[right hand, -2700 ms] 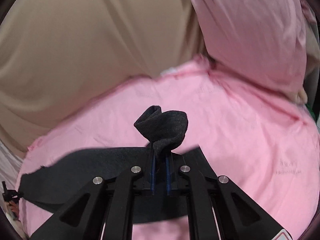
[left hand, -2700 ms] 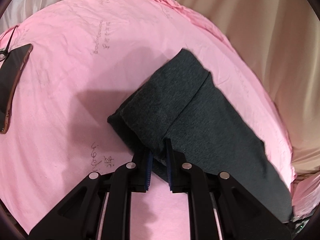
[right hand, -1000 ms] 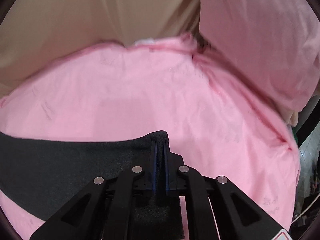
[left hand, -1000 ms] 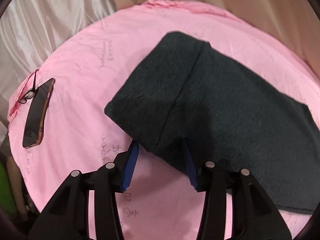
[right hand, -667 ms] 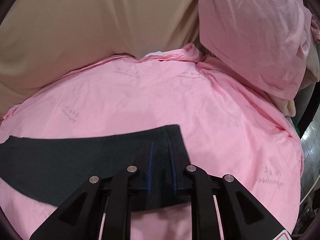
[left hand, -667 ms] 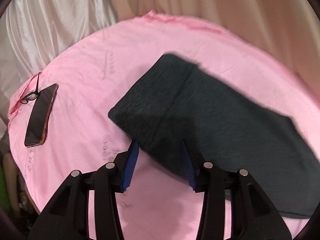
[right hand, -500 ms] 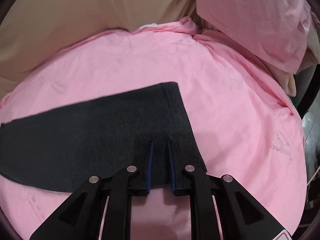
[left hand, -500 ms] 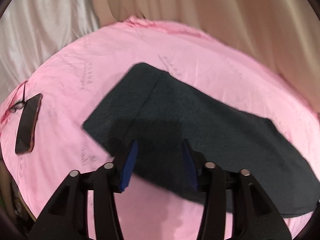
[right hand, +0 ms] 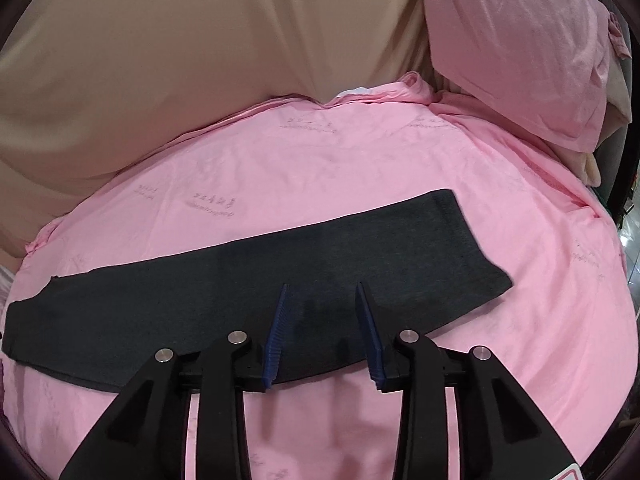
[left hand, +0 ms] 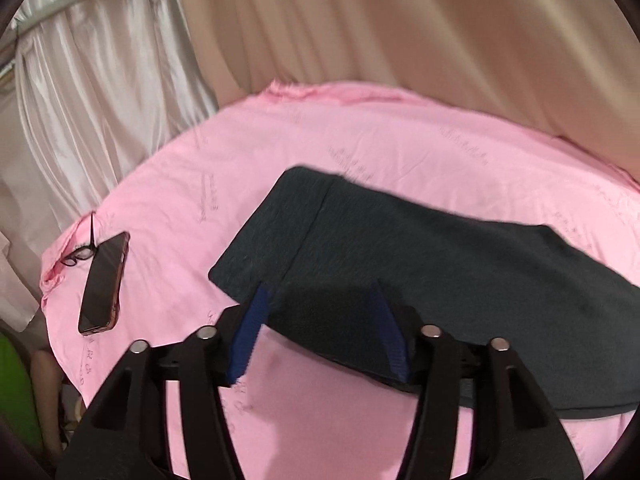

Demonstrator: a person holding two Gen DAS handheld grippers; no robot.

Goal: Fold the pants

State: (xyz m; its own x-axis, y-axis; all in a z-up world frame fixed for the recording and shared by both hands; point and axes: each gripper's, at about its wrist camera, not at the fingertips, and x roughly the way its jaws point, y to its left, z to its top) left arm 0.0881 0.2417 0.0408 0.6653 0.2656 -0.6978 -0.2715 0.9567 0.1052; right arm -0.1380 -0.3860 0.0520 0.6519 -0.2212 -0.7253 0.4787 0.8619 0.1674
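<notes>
Pink bed sheet (right hand: 360,152) spans both views, beige curtain (left hand: 440,40) behind. Dark grey pants (right hand: 248,288) lie flat on sheet as long folded strip. Pink pillow (right hand: 520,40) at far right corner. Left tool (left hand: 320,328) above strip's near edge, jaws opening, nothing pinched. Right tool (right hand: 324,336) likewise, jaws opening, empty. Phone (left hand: 105,280) near sheet's left edge, glasses (left hand: 78,256) touching it.

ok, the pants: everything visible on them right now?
The pants are dark charcoal, a soft knit by the look, lying flat as one long folded strip on the pink sheet. A seam or fold line crosses near one end. Both grippers hang over them with jaws opening, not gripping. Nothing else touches them.
</notes>
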